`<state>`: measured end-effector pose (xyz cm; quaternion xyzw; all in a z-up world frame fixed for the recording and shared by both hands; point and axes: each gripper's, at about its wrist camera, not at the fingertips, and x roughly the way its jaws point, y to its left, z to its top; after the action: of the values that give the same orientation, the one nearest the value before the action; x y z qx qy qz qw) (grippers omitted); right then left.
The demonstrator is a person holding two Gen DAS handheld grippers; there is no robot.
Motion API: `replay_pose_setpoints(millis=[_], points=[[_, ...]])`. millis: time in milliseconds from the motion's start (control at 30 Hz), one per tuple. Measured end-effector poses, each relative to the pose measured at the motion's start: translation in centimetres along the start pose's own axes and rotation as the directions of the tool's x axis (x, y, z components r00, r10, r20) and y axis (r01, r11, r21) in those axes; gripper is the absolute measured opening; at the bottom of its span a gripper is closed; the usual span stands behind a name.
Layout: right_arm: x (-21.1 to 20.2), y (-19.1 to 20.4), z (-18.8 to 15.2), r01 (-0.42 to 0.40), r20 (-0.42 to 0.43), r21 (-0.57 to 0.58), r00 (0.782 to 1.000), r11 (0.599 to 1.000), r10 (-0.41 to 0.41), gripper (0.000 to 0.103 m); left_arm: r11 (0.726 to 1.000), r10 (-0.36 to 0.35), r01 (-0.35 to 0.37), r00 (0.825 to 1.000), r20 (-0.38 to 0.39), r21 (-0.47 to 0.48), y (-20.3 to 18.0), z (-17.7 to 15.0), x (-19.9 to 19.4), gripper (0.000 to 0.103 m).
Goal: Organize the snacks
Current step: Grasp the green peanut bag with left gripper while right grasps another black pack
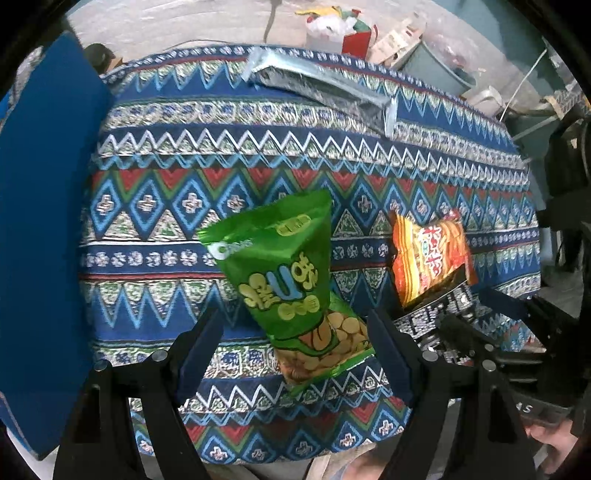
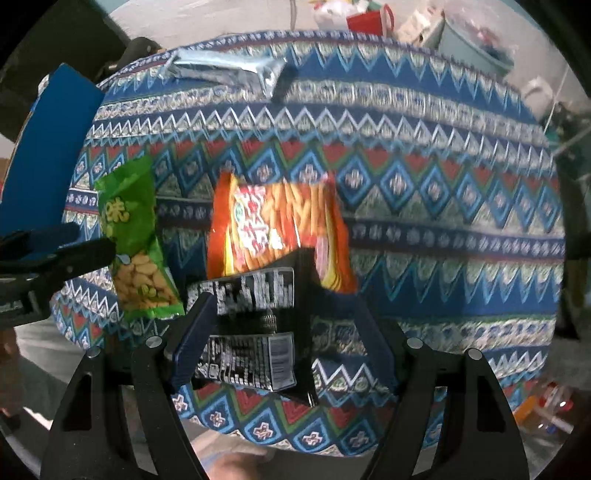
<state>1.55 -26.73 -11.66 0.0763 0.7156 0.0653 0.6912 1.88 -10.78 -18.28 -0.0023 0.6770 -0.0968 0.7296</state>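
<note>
Patterned tablecloth (image 1: 295, 155), pale floor (image 1: 184, 22), grey bin (image 1: 439, 66) behind.

The right gripper (image 2: 282, 328) points down at a patterned tablecloth (image 2: 424, 206), jaws wide apart over a black packet (image 2: 255, 325). An orange snack bag (image 2: 273, 218) lies just beyond, a green bag (image 2: 136, 236) left, a silver packet (image 2: 225, 72) far.

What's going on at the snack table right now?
Both grippers open, left over green crinkly bag, right over black printed packet. Orange bag partly underneath.
</note>
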Motion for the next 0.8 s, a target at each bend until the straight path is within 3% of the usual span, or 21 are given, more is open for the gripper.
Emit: replay_pose_setpoints(millis=[267,400,433,500,633,800], points=[[1.8,0.1,-0.6,-0.088,-0.051,0.036,0.995,0.995,0.090,0.075,1.000,0.016,-0.016,1.000,-0.023,0.026,0.0,-0.1,2.8,0.081],[2.4,1.3,-0.7,-0.105,-0.058,0.003,0.993,0.994,0.105,0.074,0.998,-0.027,0.029,0.999,-0.027,0.057,0.2,-0.5,3.0,0.047],[2.5,1.5,-0.8,-0.102,-0.058,-0.008,0.993,0.995,0.101,0.071,0.998,-0.031,0.033,0.999,-0.031,0.062,0.3,-0.7,3.0,0.041],[2.6,2.1,-0.8,-0.104,-0.060,-0.024,0.993,0.994,0.102,0.050,0.996,-0.016,0.018,1.000,-0.021,0.083,0.4,-0.9,2.9,0.039],[1.9,3.4,-0.8,-0.080,-0.034,-0.080,0.996,0.994,0.078,0.041,0.990,0.016,-0.015,1.000,-0.002,0.139,-0.1,-1.5,2.3,0.030],[1.1,6.0,0.0,-0.014,0.010,-0.154,1.000,0.988,0.016,0.033,0.977,0.058,-0.067,0.997,0.046,0.203,-0.8,-2.0,0.8,0.029]])
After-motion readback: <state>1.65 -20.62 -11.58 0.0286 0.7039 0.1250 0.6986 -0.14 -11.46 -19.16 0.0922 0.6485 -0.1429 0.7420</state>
